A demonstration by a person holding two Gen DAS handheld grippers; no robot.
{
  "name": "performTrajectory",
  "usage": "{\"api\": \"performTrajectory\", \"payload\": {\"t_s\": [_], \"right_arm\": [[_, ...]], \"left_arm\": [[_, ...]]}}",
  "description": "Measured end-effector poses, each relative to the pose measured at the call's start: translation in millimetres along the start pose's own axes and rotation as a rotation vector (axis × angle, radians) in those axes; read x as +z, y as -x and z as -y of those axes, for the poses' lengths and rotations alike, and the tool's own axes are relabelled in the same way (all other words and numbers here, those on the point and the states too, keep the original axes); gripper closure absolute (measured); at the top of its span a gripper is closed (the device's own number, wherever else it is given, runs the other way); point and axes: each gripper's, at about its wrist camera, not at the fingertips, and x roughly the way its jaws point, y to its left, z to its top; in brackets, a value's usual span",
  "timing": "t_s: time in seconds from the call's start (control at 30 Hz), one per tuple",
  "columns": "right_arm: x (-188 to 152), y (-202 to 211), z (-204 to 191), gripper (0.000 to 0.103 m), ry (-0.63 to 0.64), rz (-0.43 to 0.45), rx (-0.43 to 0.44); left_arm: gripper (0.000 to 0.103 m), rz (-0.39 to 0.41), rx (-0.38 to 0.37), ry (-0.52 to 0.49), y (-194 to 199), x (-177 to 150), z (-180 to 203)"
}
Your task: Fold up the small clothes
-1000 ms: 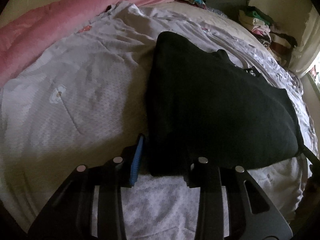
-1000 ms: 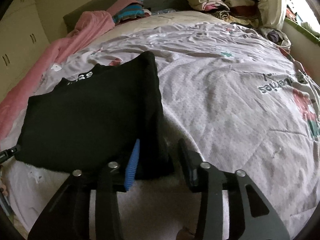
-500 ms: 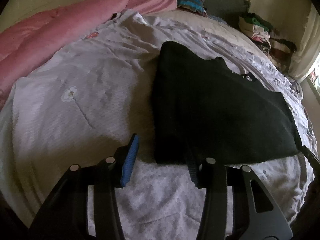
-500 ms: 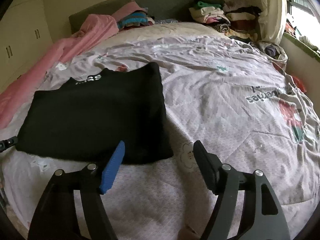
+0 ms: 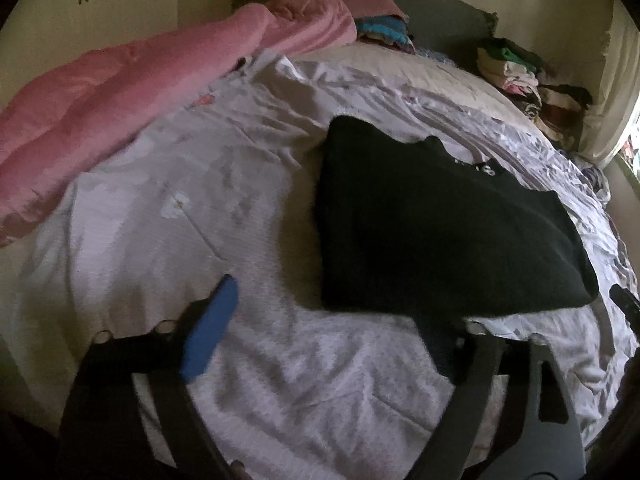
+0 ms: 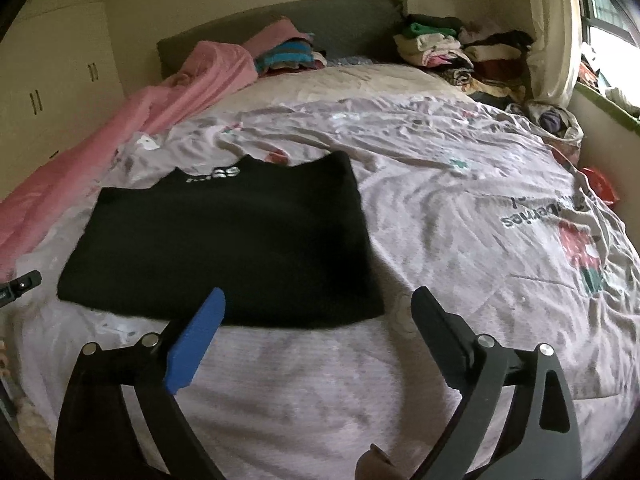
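Observation:
A black garment [image 5: 440, 224] lies folded flat on the pale printed bed sheet [image 5: 160, 208], its collar with white lettering at the far edge. In the left wrist view my left gripper [image 5: 332, 312] hovers just short of the garment's near left corner, jaws opening wide, nothing between them. From the right wrist the same black garment [image 6: 224, 248] sits left of centre. My right gripper [image 6: 320, 304] hangs above its near right corner, jaws opening, empty. The left gripper's tip [image 6: 20, 284] shows at the left edge of the right wrist view.
A pink quilt [image 5: 140, 80] runs along the bed's left side. Folded clothes are piled by the grey headboard [image 6: 312, 24]: a striped stack [image 6: 288, 56] and a larger heap [image 6: 460, 52] near the curtain. A window ledge [image 6: 608, 108] borders the right. White cupboards [image 6: 48, 80] stand at left.
Both grippers let go of the black garment's near edge, opened wide, and pulled back and up. The garment stays flat on the sheet.

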Motion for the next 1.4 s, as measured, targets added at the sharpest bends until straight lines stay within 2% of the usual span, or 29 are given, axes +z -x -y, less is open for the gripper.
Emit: {"api": "performTrajectory", "payload": {"t_s": [0.13,0.7,1.17,1.4], "right_arm": [[3,8,-15,0.007,0.017,0.016,0.028],[7,22,-96,0.007,0.168,0.043,0.129],[8,24,-151,0.006,0.272,0.052,0.183],[6,21,-182,0.005,0.334,0.056,0.212]], "left_arm": [[0.01,0.015,0.024,0.002,10,-1,-3],[0.01,0.061,0.105,0.027,32,-3,-27],[0.01,0.099,0.183,0.055,39,-1,-56],[0.01,0.098,0.195,0.074,38,1,-69]]}}
